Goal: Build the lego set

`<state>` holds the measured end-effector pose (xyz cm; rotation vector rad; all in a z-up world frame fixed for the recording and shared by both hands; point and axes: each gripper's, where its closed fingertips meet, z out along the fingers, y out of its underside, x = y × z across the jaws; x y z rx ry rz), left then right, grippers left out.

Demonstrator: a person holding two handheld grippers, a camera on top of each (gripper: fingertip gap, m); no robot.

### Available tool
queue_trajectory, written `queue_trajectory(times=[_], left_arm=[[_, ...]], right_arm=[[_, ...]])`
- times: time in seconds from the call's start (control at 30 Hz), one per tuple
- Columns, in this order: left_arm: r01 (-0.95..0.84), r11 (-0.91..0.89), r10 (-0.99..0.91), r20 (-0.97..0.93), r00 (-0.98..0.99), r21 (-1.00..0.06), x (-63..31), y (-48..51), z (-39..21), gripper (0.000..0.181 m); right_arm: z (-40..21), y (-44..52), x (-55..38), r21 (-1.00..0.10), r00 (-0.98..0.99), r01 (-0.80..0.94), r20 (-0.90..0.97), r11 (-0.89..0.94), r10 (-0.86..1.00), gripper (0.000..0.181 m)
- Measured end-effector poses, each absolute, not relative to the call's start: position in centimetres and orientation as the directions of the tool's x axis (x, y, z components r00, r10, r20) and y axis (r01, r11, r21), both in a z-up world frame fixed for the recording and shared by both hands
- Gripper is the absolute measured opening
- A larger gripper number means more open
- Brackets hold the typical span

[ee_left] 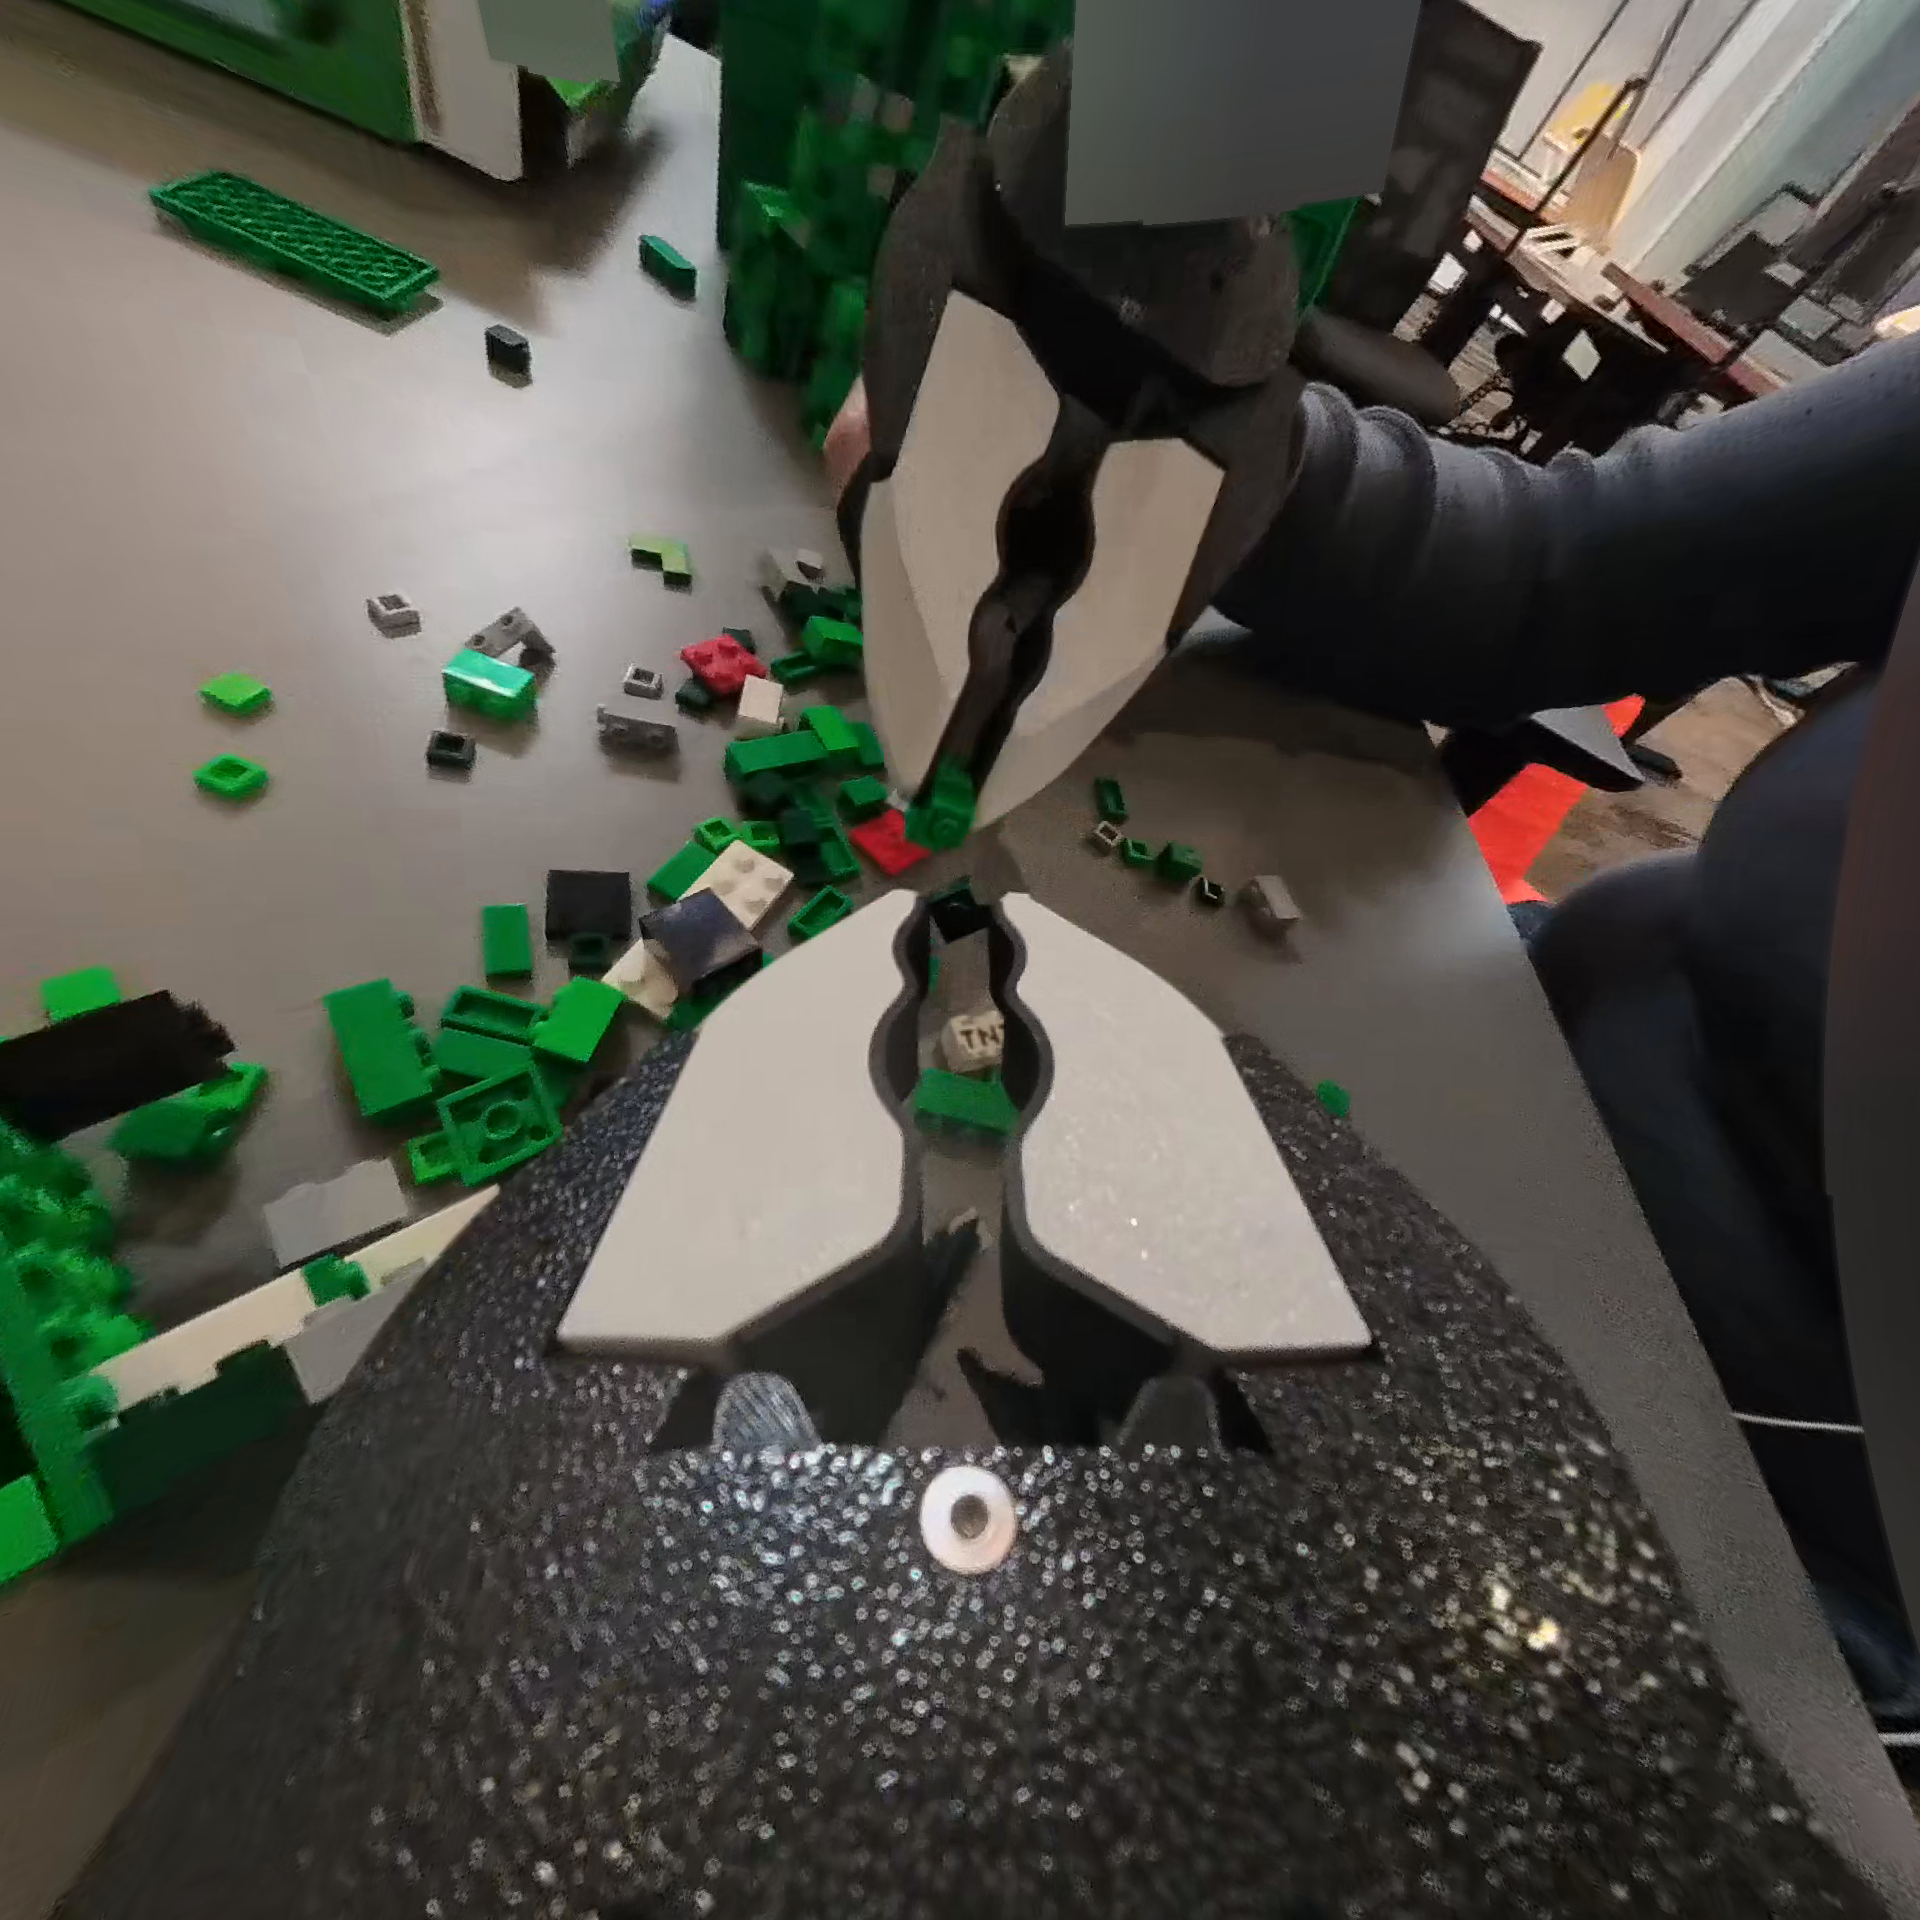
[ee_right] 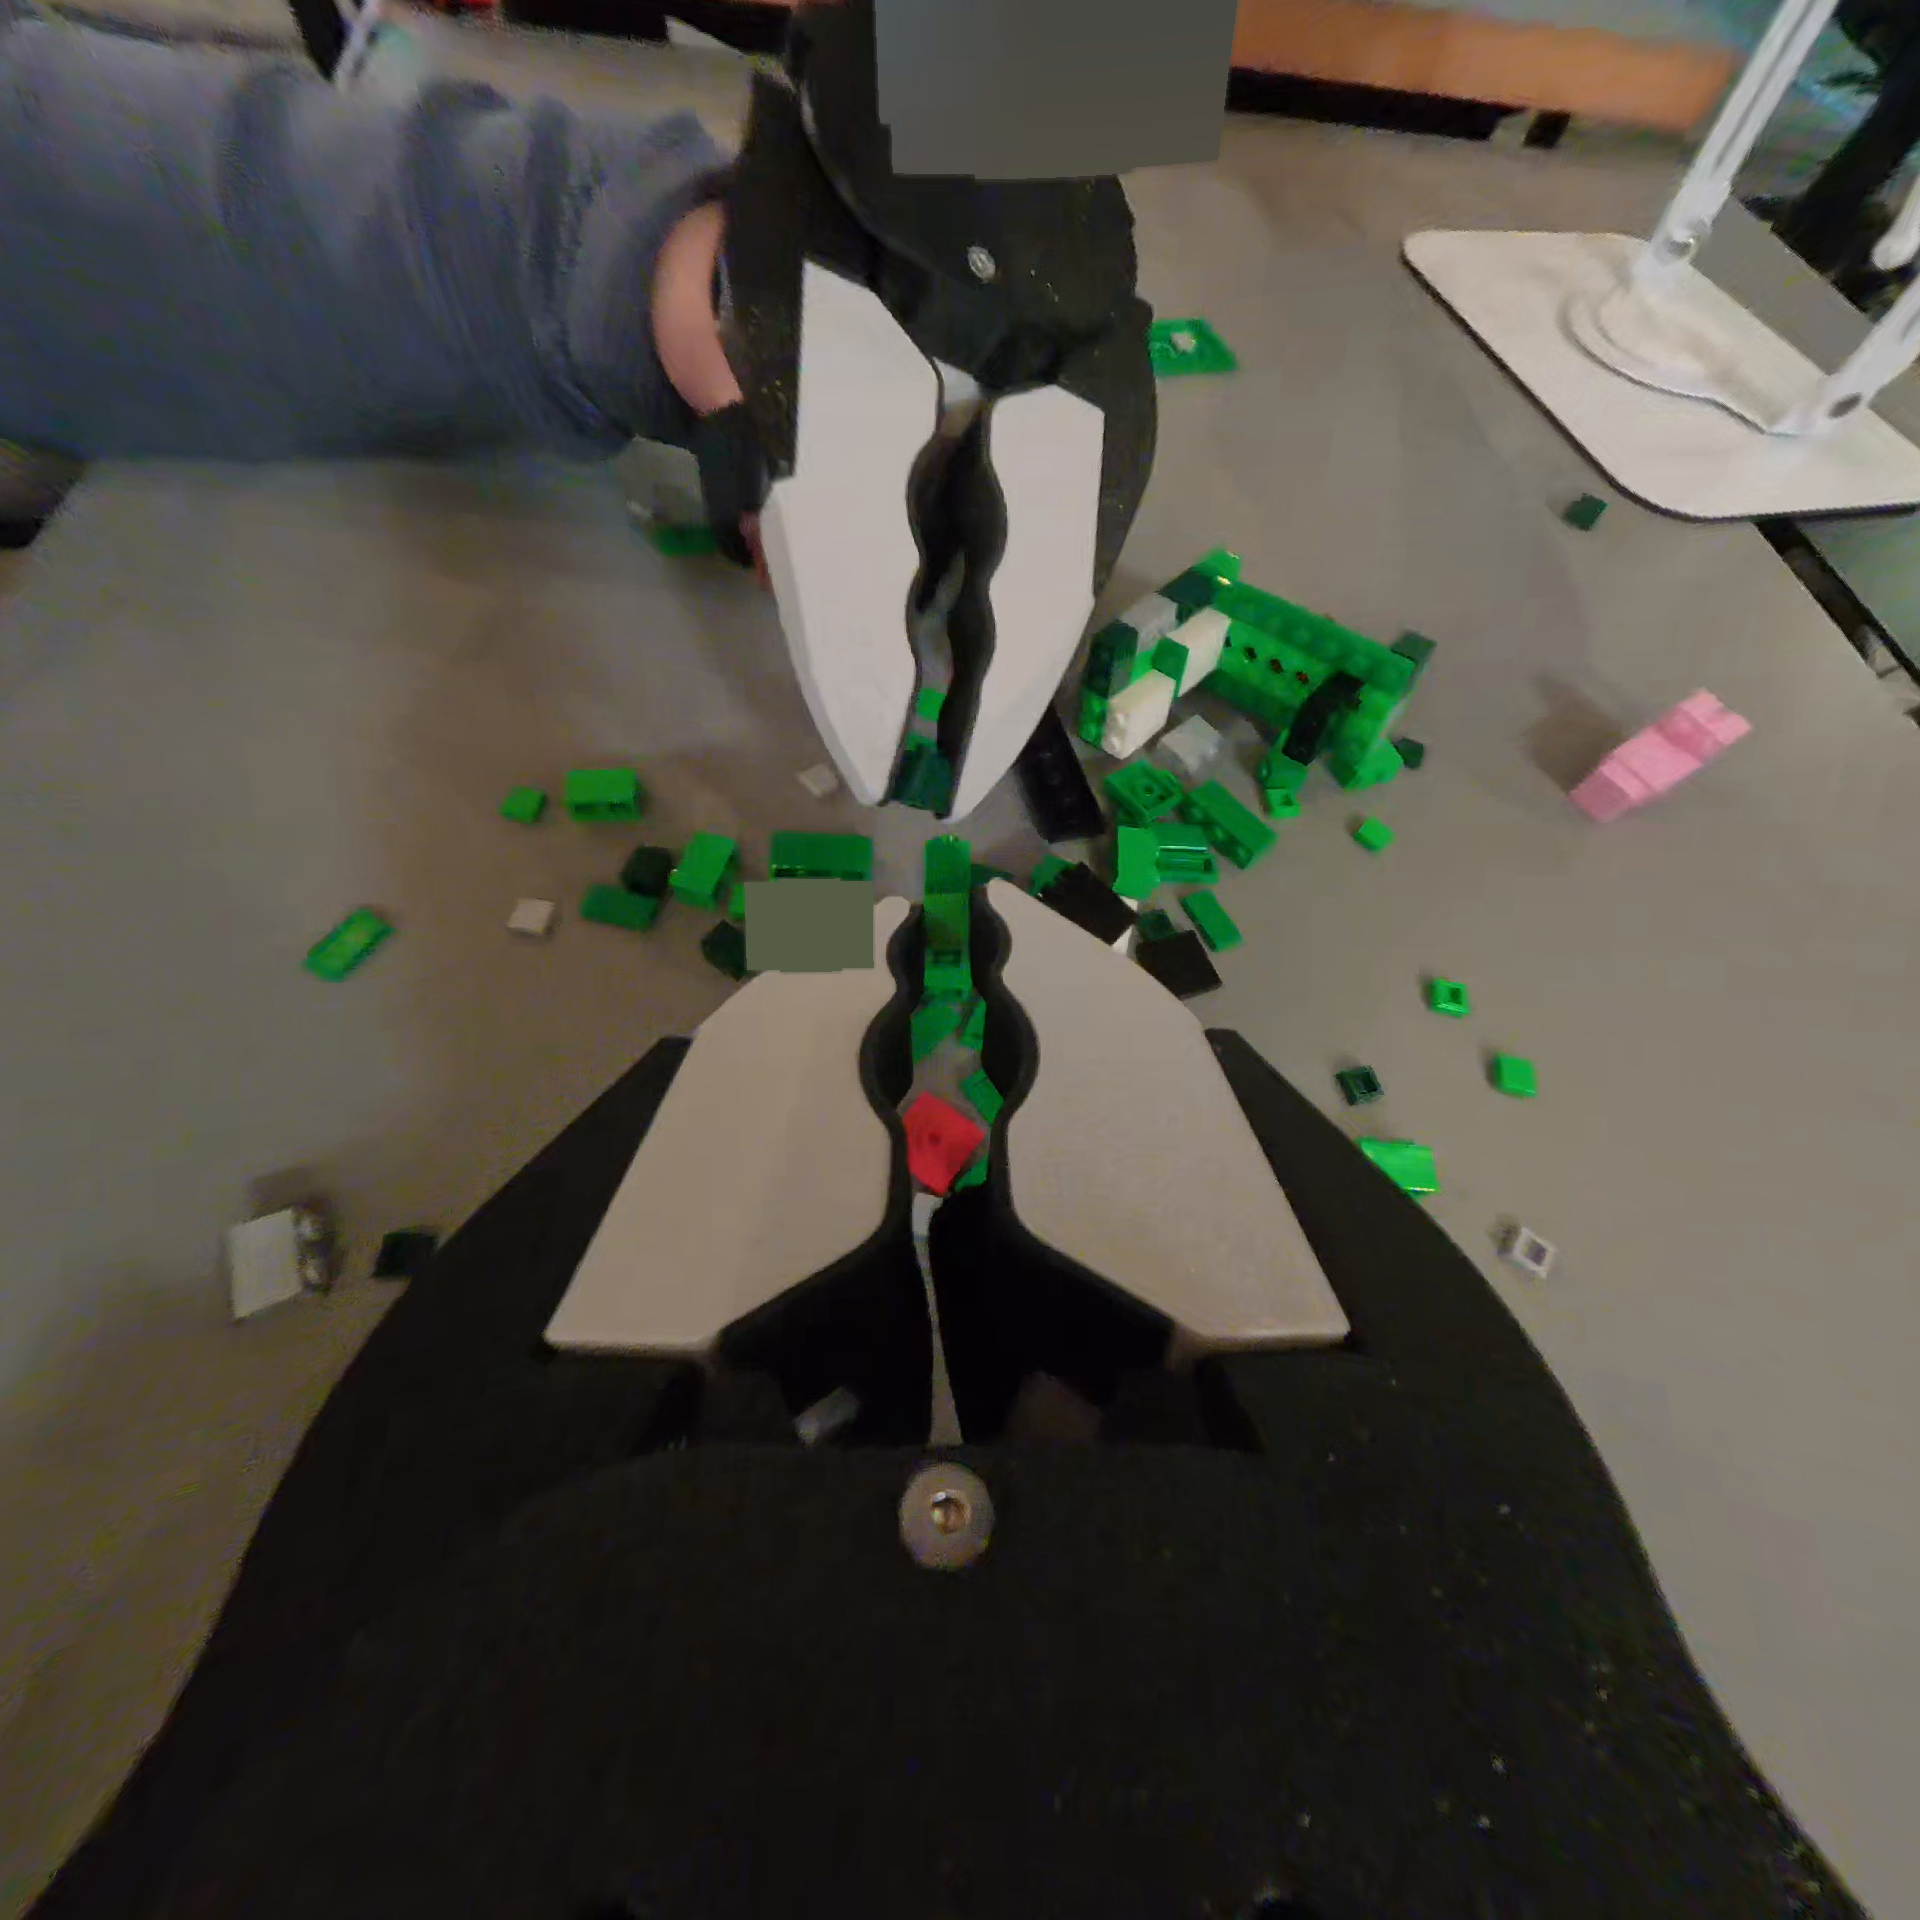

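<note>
Loose green, dark green, black, white and red Lego pieces lie scattered on the grey table. My left gripper is shut on a small dark green piece, which also shows in the right wrist view. My right gripper is shut on a bright green brick, seen in the left wrist view just above a red plate. The two grippers point tip to tip over the pile, a small gap apart, with the two pieces facing each other.
A part-built green and white assembly lies to the right, with a pink piece and a white stand base beyond. A tall green build, a long green plate and a box stand farther off. The table edge is near. Less than 4 cm separates the two grippers' tips. My right tips are roughly 25 cm from the tall green build.
</note>
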<state>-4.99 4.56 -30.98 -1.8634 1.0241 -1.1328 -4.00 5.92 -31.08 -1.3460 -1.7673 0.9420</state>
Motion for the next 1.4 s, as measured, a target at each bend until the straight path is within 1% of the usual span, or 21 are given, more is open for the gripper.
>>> queue_trajectory(times=[0.07,0.13,0.27,0.43,0.53,0.6,0.63,0.67,0.7,0.73,0.77,0.8,0.87,0.93,1.0,1.03,1.07,1.1,1.23,1.3,1.4], left_arm=[[-0.263,-0.380,-0.905,0.298,0.305,-0.887,-4.8,4.7,-30.7,0.015],[-0.298,-0.283,-0.929,0.184,0.320,-0.912,-4.5,4.8,-30.5,0.012],[-0.425,-0.173,-0.930,0.005,0.367,-0.889,-4.4,5.3,-31.3,0.014],[-0.432,-0.202,-0.923,0.023,0.385,-0.879,-4.3,5.5,-31.8,0.028],[-0.446,-0.153,-0.944,-0.003,0.329,-0.882,-3.9,4.7,-31.7,0.008],[-0.474,-0.123,-0.961,-0.015,0.277,-0.872,-3.8,3.9,-31.5,0.008],[-0.483,-0.121,-0.967,-0.006,0.253,-0.867,-3.8,3.4,-31.4,0.008],[-0.500,-0.120,-0.972,-0.001,0.234,-0.858,-3.8,3.1,-31.6,0.008],[-0.509,-0.133,-0.973,0.015,0.230,-0.850,-4.0,2.9,-31.7,0.007],[-0.508,-0.151,-0.969,0.024,0.247,-0.848,-4.2,3.0,-31.6,0.007],[-0.509,-0.169,-0.959,0.021,0.284,-0.844,-4.7,3.5,-31.6,0.007],[-0.515,-0.182,-0.943,0.000,0.332,-0.838,-5.4,4.3,-31.7,0.007],[-0.522,-0.200,-0.903,-0.051,0.427,-0.829,-6.8,5.7,-31.7,0.007],[-0.503,-0.236,-0.890,-0.023,0.455,-0.832,-7.4,5.9,-31.6,0.008],[-0.491,-0.265,-0.890,0.013,0.457,-0.830,-7.6,5.7,-31.5,0.011],[-0.483,-0.275,-0.885,0.023,0.464,-0.832,-7.8,5.8,-31.4,0.021],[-0.472,-0.279,-0.882,0.029,0.470,-0.837,-7.9,5.8,-31.3,0.025],[-0.453,-0.274,-0.881,0.033,0.472,-0.848,-8.0,5.9,-30.9,0.025],[-0.364,-0.272,-0.885,0.083,0.458,-0.891,-8.7,5.6,-29.4,0.023],[-0.317,-0.281,-0.868,0.099,0.487,-0.906,-9.5,6.0,-28.9,0.028],[-0.239,-0.285,-0.844,0.125,0.521,-0.928,-10.8,6.5,-27.9,0.034]], right_arm=[[-31.4,6.1,-4.3,-0.856,-0.180,0.480,0.120,0.194,0.976,0.008],[-31.7,6.2,-4.5,-0.841,-0.170,0.501,0.134,0.203,0.976,0.008],[-32.2,6.0,-4.6,-0.823,-0.172,0.525,0.146,0.216,0.974,0.008],[-31.8,5.7,-4.7,-0.825,-0.185,0.514,0.159,0.234,0.970,0.008],[-31.7,5.1,-4.7,-0.812,-0.229,0.504,0.201,0.293,0.952,0.008],[-31.4,4.3,-4.6,-0.789,-0.293,0.462,0.295,0.405,0.909,0.008],[-31.4,4.0,-4.5,-0.748,-0.333,0.431,0.389,0.506,0.859,0.008],[-31.6,3.9,-4.4,-0.662,-0.368,0.420,0.501,0.621,0.783,0.008],[-32.2,4.3,-4.2,-0.532,-0.395,0.440,0.609,0.724,0.688,0.008],[-32.6,5.1,-4.0,-0.403,-0.408,0.474,0.687,0.783,0.601,0.008],[-32.8,5.7,-4.0,-0.327,-0.399,0.498,0.736,0.803,0.547,0.008],[-32.7,6.2,-4.2,-0.308,-0.373,0.518,0.759,0.798,0.535,0.008],[-32.8,6.8,-4.2,-0.373,-0.316,0.574,0.720,0.729,0.617,0.008],[-32.9,7.1,-3.8,-0.469,-0.268,0.611,0.635,0.637,0.725,0.009],[-32.9,7.4,-3.5,-0.549,-0.222,0.638,0.540,0.540,0.812,0.029],[-32.9,7.5,-3.3,-0.577,-0.202,0.651,0.494,0.493,0.846,0.038],[-32.9,7.7,-3.3,-0.603,-0.178,0.657,0.459,0.452,0.870,0.044],[-32.8,7.8,-3.2,-0.626,-0.156,0.658,0.431,0.419,0.889,0.049],[-32.3,8.0,-3.4,-0.706,-0.095,0.629,0.344,0.325,0.934,0.053],[-32.2,8.4,-3.4,-0.725,-0.057,0.632,0.310,0.275,0.949,0.059],[-32.1,8.6,-3.6,-0.759,-0.013,0.613,0.267,0.219,0.964,0.060]])
